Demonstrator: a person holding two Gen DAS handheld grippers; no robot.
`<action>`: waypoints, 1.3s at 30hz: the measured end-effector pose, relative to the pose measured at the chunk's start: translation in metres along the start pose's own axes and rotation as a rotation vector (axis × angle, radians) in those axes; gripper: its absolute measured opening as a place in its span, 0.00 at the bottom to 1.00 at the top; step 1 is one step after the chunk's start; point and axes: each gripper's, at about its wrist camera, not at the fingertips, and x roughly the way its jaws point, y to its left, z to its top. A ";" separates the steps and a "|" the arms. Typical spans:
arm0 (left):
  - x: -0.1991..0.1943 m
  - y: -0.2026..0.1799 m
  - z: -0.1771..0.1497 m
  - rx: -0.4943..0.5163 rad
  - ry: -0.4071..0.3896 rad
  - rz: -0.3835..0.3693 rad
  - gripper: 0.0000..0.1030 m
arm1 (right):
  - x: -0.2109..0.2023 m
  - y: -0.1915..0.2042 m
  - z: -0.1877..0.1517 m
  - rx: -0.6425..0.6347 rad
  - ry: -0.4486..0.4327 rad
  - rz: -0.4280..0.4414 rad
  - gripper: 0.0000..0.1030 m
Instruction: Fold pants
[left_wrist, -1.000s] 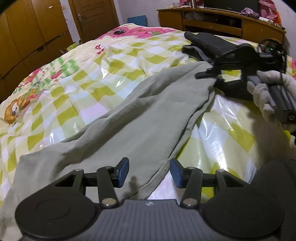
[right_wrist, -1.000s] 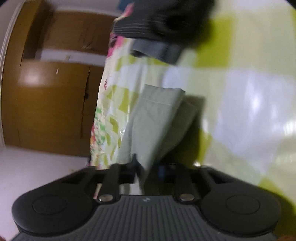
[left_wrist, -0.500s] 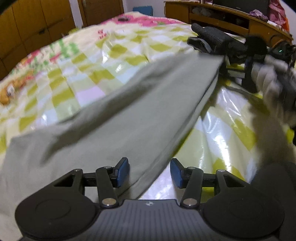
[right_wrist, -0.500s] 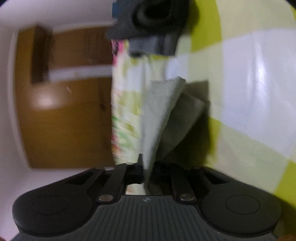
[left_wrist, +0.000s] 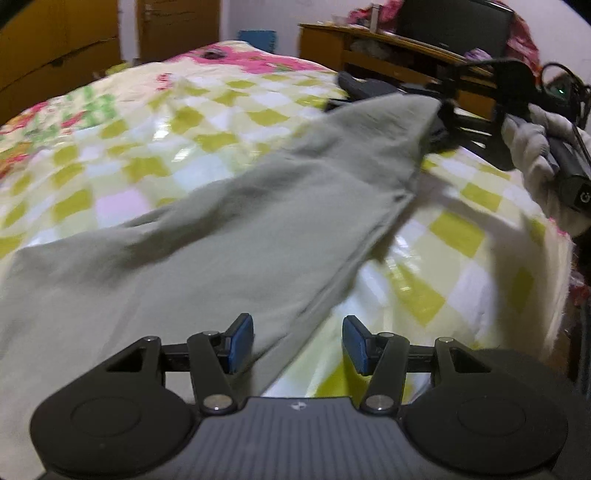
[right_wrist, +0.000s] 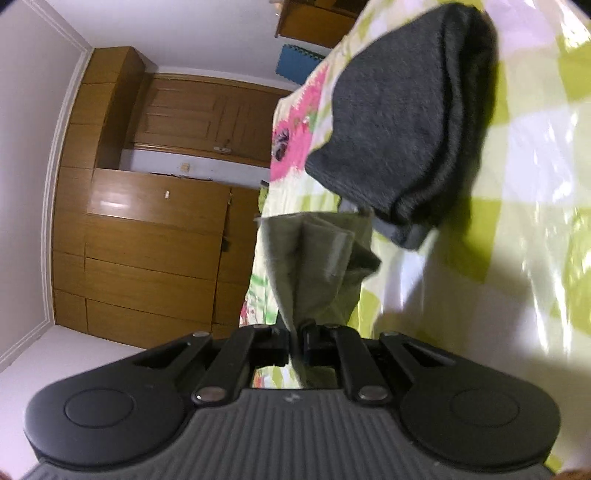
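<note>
The right gripper (right_wrist: 295, 349) is clamped tight on a pinch of the grey-green pants (left_wrist: 229, 240), the cloth rising out from between its black fingers and bunching into folds just ahead; seen from the left side, that same tool sits in a white-gloved hand (left_wrist: 535, 155) and holds the far end of the pants up off the bed. The left gripper (left_wrist: 298, 345) hangs low over the near edge of the pants, its blue pads (left_wrist: 240, 343) apart and spreading wider; the fabric's edge runs between them but neither pad presses on it. The pants stretch in a long slope across the checked yellow-green bedspread (left_wrist: 147, 155); a folded dark grey garment (right_wrist: 406, 122) lies on the bed just past the lifted end; brown wooden wardrobes (right_wrist: 147, 240) line the wall beyond.
</note>
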 end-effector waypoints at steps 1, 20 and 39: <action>-0.006 0.008 -0.003 -0.018 -0.006 0.019 0.64 | 0.004 0.005 -0.005 -0.006 0.011 0.007 0.08; -0.157 0.128 -0.132 -0.365 -0.091 0.289 0.67 | 0.191 0.125 -0.420 -0.771 0.912 0.051 0.09; -0.209 0.155 -0.203 -0.513 -0.145 0.315 0.70 | 0.168 0.151 -0.538 -1.177 0.972 0.110 0.09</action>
